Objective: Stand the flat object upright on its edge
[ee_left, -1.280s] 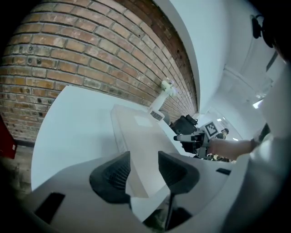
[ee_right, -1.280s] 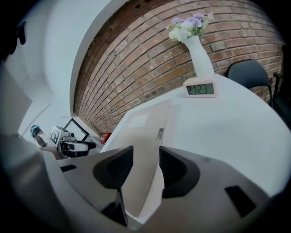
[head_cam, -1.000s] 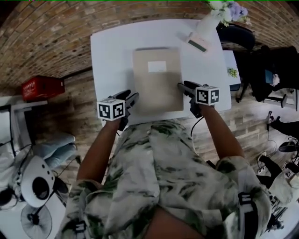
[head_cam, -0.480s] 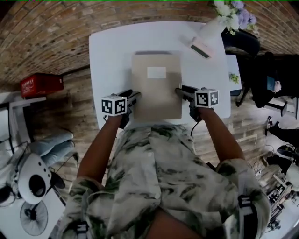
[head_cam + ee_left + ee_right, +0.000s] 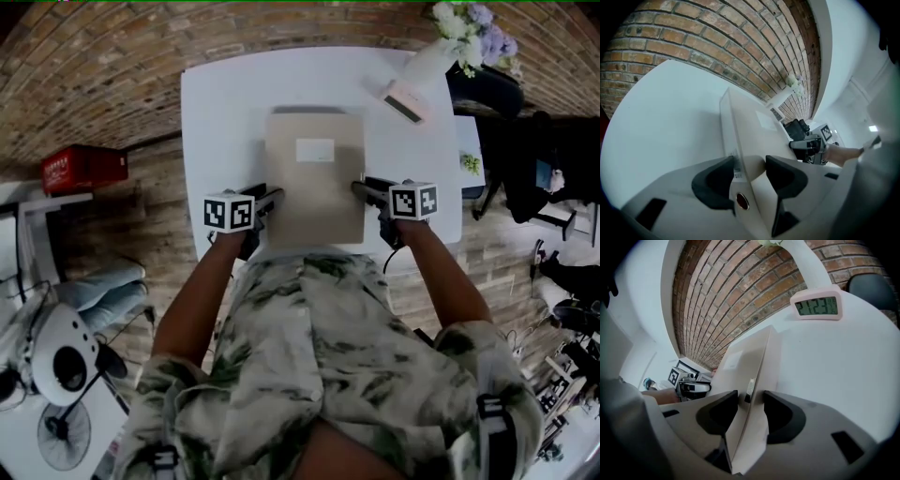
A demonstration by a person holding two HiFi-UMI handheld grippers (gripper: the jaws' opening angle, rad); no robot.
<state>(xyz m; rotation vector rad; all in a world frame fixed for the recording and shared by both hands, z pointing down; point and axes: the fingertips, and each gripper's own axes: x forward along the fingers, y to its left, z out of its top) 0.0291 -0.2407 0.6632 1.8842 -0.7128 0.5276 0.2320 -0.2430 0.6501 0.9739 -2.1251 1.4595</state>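
Observation:
A flat tan box with a white label lies flat on the white table. My left gripper is at its left edge and my right gripper at its right edge. In the left gripper view the box's edge runs between the left gripper's jaws, which have just been opening; a gap shows at one pad. In the right gripper view the box's edge fills the right gripper's jaws, which have just been closing, and both pads lie against it.
A pink digital clock stands at the table's far right corner beside a vase of flowers. A dark chair is to the right of the table. A red case lies on the floor at the left.
My left gripper has moved in and down to the box's left edge. The right gripper has stayed at the right edge. The box lies where it was.

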